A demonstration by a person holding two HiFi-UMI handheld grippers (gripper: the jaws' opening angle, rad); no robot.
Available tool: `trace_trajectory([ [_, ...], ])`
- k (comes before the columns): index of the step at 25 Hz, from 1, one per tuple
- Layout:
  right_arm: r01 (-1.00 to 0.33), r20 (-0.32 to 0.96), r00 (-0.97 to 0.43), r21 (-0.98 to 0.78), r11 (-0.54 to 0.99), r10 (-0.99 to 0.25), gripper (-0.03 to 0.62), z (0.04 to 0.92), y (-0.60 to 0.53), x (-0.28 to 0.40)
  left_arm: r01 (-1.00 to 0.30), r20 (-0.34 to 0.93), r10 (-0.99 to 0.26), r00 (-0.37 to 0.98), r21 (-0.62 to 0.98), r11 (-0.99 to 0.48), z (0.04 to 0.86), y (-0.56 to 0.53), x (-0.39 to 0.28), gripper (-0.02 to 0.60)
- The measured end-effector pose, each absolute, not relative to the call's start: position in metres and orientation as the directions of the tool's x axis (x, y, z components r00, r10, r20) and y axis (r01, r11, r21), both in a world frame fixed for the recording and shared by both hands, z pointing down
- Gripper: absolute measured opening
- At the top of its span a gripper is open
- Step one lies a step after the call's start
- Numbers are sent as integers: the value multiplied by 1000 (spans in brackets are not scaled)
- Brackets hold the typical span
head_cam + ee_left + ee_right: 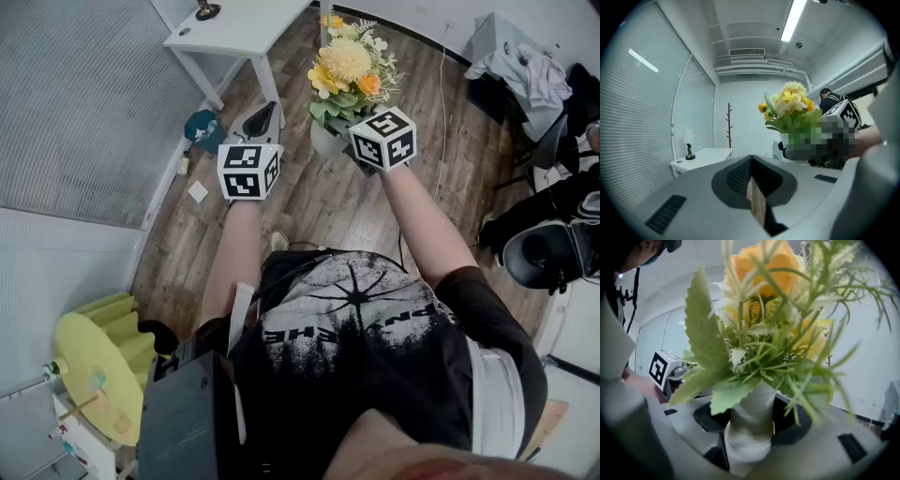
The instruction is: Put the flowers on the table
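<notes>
A bunch of yellow and orange flowers (347, 61) stands in a pale wrapped vase (325, 139), held up above the wooden floor. My right gripper (349, 145) is shut on the vase; in the right gripper view the vase (749, 427) fills the gap between the jaws, under the leaves and flowers (759, 310). My left gripper (261, 120) is shut and holds nothing, just left of the vase. Its closed jaws (753, 190) point toward the white table (701, 157), with the flowers (792, 105) to their right. The white table (239, 28) stands ahead to the left.
A small lamp (206, 9) sits on the table's far corner. A teal object (202, 127) lies on the floor by the table leg. Chairs with clothes (525, 66) and a black seat (553, 248) stand at right. A coat stand (729, 124) is by the far wall.
</notes>
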State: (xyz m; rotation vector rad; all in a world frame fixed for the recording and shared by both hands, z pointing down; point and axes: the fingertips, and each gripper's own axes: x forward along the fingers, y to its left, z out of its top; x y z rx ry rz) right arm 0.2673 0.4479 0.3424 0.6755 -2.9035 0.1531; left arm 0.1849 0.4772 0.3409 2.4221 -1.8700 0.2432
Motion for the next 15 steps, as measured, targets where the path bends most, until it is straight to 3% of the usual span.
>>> trace_trajectory([
  [15,-473,153,-876,-77,878,-458,244,339,441,271,-958,175,-947,270,-46,-282,340,465,186,11],
])
